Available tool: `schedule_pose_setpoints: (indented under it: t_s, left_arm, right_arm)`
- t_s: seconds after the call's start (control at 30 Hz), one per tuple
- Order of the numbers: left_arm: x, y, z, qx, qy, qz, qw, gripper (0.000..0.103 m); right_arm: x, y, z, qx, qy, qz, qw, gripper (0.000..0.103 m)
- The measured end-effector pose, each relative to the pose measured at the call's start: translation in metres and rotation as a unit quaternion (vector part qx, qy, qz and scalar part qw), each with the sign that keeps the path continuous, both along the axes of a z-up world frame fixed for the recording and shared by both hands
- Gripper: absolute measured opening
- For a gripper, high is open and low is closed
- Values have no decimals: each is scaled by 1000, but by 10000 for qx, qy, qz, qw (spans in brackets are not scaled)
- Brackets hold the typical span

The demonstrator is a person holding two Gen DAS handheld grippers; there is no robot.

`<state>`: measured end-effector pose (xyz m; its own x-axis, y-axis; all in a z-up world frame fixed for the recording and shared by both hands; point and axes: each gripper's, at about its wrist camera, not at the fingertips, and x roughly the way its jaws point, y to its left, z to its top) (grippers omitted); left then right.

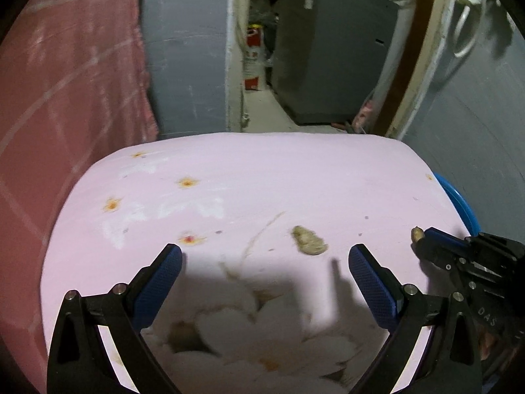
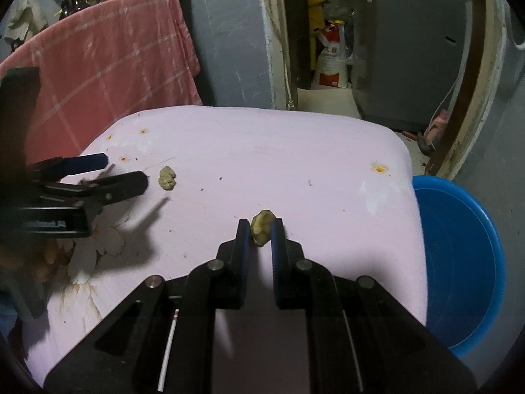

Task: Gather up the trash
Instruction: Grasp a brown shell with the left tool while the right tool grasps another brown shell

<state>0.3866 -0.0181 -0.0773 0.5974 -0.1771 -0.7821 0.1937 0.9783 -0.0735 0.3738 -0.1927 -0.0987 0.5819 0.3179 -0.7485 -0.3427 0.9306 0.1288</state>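
A pink flowered sheet covers a table (image 1: 295, 177) (image 2: 295, 151). My right gripper (image 2: 261, 229) is shut on a crumpled yellowish paper wad (image 2: 261, 226), held just above the sheet; it also shows at the right edge of the left wrist view (image 1: 423, 238), with the wad at its tips (image 1: 416, 233). A second crumpled wad (image 1: 308, 240) (image 2: 167, 178) lies on the sheet. My left gripper (image 1: 265, 259) is open and empty, just short of that wad; in the right wrist view it (image 2: 126, 172) sits left of the wad.
A blue plastic basin (image 2: 466, 262) (image 1: 459, 203) stands on the floor at the table's right edge. A red checked cloth (image 2: 108, 65) hangs behind on the left. A grey cabinet (image 1: 331, 52) and sacks (image 2: 331, 62) stand beyond the doorway.
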Motion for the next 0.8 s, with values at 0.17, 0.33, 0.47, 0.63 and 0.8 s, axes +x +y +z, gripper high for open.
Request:
schedule_pose_setpoints:
  t_s: [0.17, 0.33, 0.47, 0.63, 0.8]
  left_arm:
    - [8, -17, -7, 72, 147, -270, 9995, 75]
    - [9, -24, -13, 1, 288, -400, 9988, 46]
    - [11, -26, -12, -15, 367, -451, 9983, 28]
    - [9, -30, -10, 22, 383, -464, 9982, 19]
    - [2, -34, -7, -149, 346, -493, 9981, 18]
  right_arm:
    - [-3, -5, 0, 73, -40, -37, 10000, 12]
    - [-6, -12, 1, 179, -63, -123, 9997, 12]
    - [-6, -15, 2, 267, -95, -169, 9995, 12]
    - [-10, -19, 3, 373, -170, -215, 9989, 12]
    - [-19, -27, 10, 513, -417, -271, 9974, 12]
